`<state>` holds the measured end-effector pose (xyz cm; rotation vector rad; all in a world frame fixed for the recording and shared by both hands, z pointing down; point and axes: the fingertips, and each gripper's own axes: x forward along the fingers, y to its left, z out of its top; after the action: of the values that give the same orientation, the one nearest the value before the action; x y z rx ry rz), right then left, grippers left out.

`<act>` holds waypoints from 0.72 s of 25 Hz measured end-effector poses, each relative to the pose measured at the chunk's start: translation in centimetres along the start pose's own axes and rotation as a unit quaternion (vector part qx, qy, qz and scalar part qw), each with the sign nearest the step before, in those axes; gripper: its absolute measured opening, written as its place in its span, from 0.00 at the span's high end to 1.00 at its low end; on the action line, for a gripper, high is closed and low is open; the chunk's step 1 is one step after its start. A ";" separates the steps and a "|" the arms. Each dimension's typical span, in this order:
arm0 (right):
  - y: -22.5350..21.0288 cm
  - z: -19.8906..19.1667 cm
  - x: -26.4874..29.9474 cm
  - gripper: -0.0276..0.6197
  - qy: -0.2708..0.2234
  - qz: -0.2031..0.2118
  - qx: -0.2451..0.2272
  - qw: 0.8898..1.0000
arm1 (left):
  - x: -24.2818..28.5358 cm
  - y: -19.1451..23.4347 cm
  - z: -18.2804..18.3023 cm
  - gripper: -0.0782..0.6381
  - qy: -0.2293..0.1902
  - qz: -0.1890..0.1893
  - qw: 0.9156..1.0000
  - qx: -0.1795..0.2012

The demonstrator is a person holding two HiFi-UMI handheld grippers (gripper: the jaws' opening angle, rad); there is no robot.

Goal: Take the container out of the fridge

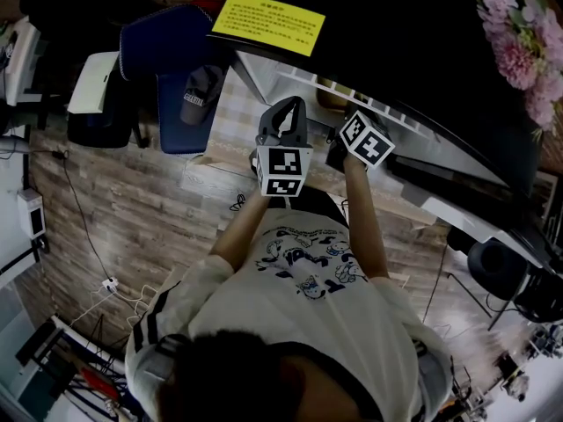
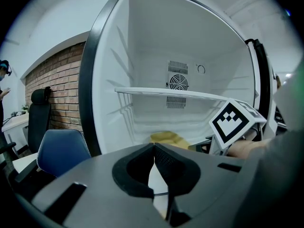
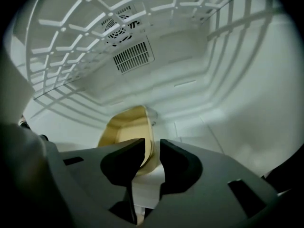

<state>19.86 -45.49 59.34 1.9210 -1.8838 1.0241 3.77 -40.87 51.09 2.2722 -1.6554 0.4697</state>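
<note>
A yellow container (image 3: 124, 127) sits on the floor of the open white fridge (image 2: 142, 42), under the shelf (image 2: 166, 92). In the right gripper view my right gripper (image 3: 152, 144) is inside the fridge, its jaws closed on the container's near rim. The left gripper view shows the same container (image 2: 167, 137) low in the fridge, with the right gripper's marker cube (image 2: 235, 122) beside it. My left gripper (image 2: 154, 146) hangs outside the fridge opening, shut and empty. In the head view both grippers, left (image 1: 287, 121) and right (image 1: 366, 139), are held up at the fridge front.
A blue chair (image 1: 171, 69) with a cap (image 1: 201, 90) on it stands left of the fridge, next to a white box (image 1: 92, 82). A yellow notice (image 1: 266, 23) lies on the fridge top. Pink flowers (image 1: 519, 33) are at the upper right. A brick wall (image 2: 52, 89) runs left.
</note>
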 end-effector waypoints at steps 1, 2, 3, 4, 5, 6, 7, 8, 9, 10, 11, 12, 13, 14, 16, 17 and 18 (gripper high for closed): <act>-0.1 -0.1 0.1 0.78 0.001 -0.002 0.005 1.000 | 0.0 0.1 0.0 0.87 0.000 0.001 1.000 -0.001; -0.1 -0.1 0.2 0.79 0.001 -0.004 0.009 1.000 | -0.1 0.1 0.0 0.87 0.000 0.002 1.000 -0.001; -0.1 -0.1 0.3 0.80 0.000 -0.006 0.011 1.000 | -0.1 0.2 0.1 0.87 -0.001 0.003 1.000 -0.001; -0.1 0.0 0.4 0.80 -0.001 -0.008 0.012 1.000 | -0.2 0.3 0.2 0.87 -0.002 0.004 1.000 -0.001; -0.1 0.0 0.4 0.81 0.000 -0.010 0.013 1.000 | -0.2 0.4 0.2 0.87 -0.002 0.005 1.000 -0.001; -0.1 0.0 0.5 0.81 0.000 -0.013 0.016 1.000 | -0.3 0.5 0.2 0.87 -0.002 0.006 1.000 -0.001; -0.1 -0.1 0.6 0.81 0.001 -0.016 0.019 1.000 | -0.3 0.6 0.2 0.87 -0.002 0.006 1.000 -0.001; -0.2 -0.1 0.7 0.81 0.003 -0.018 0.024 1.000 | -0.3 0.6 0.1 0.87 -0.001 0.007 1.000 -0.002; -0.2 -0.2 0.8 0.81 0.004 -0.020 0.030 0.999 | -0.3 0.7 0.1 0.87 0.000 0.006 1.000 -0.003; -0.2 -0.2 0.9 0.82 0.005 -0.021 0.037 0.999 | -0.3 0.7 0.0 0.87 0.000 0.006 1.000 -0.003; -0.2 -0.2 0.9 0.82 0.006 -0.021 0.042 0.999 | -0.3 0.8 0.0 0.87 0.001 0.005 1.000 -0.004; -0.2 -0.2 1.0 0.83 0.006 -0.020 0.046 0.999 | -0.3 0.8 0.0 0.87 0.001 0.006 1.000 -0.005; -0.2 -0.2 1.0 0.85 0.005 -0.020 0.048 0.999 | -0.4 0.9 -0.1 0.87 0.001 0.006 1.000 -0.005; -0.2 -0.2 1.0 0.85 0.004 -0.022 0.048 0.999 | -0.4 1.0 -0.1 0.87 0.001 0.007 1.000 -0.005; -0.3 -0.2 0.9 0.86 0.000 -0.028 0.044 0.999 | -0.5 1.1 -0.2 0.87 0.002 0.007 1.000 -0.007; -0.3 -0.2 0.9 0.87 -0.002 -0.032 0.041 0.999 | -0.6 1.1 -0.2 0.87 0.002 0.006 1.000 -0.009; -0.4 -0.2 0.8 0.87 -0.003 -0.035 0.039 0.999 | -0.6 1.1 -0.3 0.87 0.003 0.005 1.000 -0.011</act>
<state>20.07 -45.96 60.13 2.0199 -1.7907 1.0871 2.51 -40.58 51.18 2.2451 -1.6626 0.4581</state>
